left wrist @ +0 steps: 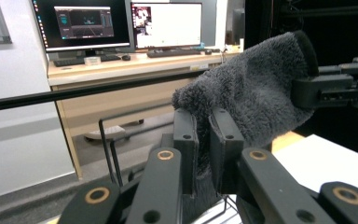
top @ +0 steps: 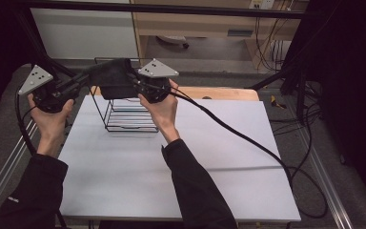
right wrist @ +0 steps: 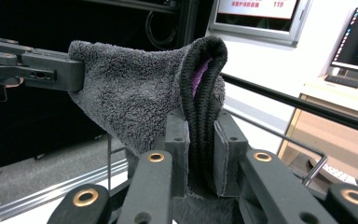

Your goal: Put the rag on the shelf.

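- We have the dark grey fleece sock (top: 114, 78) stretched between both tools, held in the air just above the black wire rack (top: 128, 114)
- Left gripper (left wrist: 204, 140): jaws pinching the toe end of the sock, pile squeezed flat between the pads
- Right gripper (right wrist: 200, 149): jaws clamped on the ribbed cuff, a purple lining showing in the fold; in the high view this right tool (top: 145, 88) sits just over the rack's near-right corner, and the left one (top: 78, 81) is out past the rack's left side
- We judge the step as carry-and-position: the sock is spread lengthwise and lined up over the rack's top rail, not yet resting on it as far as we can tell
- Next move, as we read it: lower both ends evenly so the middle lands on the top wire, keep the tension so it doesn't bunch, then release one end at a time
- Risk: if one end lets go early, the sock could slide off toward the other
- Surface: a white tabletop (top: 138, 176), bare apart from the rack at its far left; a wooden edge shows behind it
- Room: black frame bar (top: 171, 8) overhead, cables (top: 248, 138) trailing across the table's right half and down to the floor, two lit monitors (left wrist: 121, 23) on a wooden desk (left wrist: 121, 65) beyond, dark surroundings to the right
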Tool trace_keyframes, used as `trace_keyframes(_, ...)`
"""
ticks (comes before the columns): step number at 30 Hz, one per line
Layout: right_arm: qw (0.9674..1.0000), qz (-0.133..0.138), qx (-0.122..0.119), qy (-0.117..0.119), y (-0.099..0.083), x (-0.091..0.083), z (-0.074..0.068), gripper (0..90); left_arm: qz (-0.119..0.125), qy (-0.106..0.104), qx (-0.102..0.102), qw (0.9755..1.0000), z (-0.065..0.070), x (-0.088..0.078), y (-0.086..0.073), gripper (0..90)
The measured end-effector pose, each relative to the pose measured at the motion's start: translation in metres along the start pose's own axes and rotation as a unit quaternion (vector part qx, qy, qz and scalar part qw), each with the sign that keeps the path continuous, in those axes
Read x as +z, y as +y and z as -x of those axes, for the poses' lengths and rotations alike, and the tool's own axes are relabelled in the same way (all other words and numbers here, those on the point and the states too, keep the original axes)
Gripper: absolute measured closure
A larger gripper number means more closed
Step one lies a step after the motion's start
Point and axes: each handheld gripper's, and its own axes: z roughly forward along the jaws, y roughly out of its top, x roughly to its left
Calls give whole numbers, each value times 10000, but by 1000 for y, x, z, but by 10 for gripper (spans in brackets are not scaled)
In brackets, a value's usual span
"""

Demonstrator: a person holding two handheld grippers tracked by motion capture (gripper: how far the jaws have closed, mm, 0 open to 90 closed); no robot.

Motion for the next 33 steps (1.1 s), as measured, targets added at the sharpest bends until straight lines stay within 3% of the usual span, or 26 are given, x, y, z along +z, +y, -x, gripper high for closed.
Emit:
trace_keyframes(8, 9998, -184, -114, 51, -7, -3, -6, 775, -245, -17, 1, 9997, 2, -3, -15, 805)
trace_keyframes(13, 9994, -300, -81, 139, -7, -6, -8, 723, -333, -49, -36, 9994, 2, -5, -18, 797)
trace_keyframes(18, 9990, -394, -30, 201, -2, -14, -10, 659, -431, -42, 32, 9991, 4, -7, -18, 792)
trace_keyframes(24, 9980, -578, -138, 198, 0, -21, -12, 625, -630, -17, 173, 9979, 7, -9, -20, 780)
trace_keyframes(33, 9951, -934, -190, 265, 1, -33, -19, 681, -892, 13, 286, 9956, 11, -12, -20, 759)
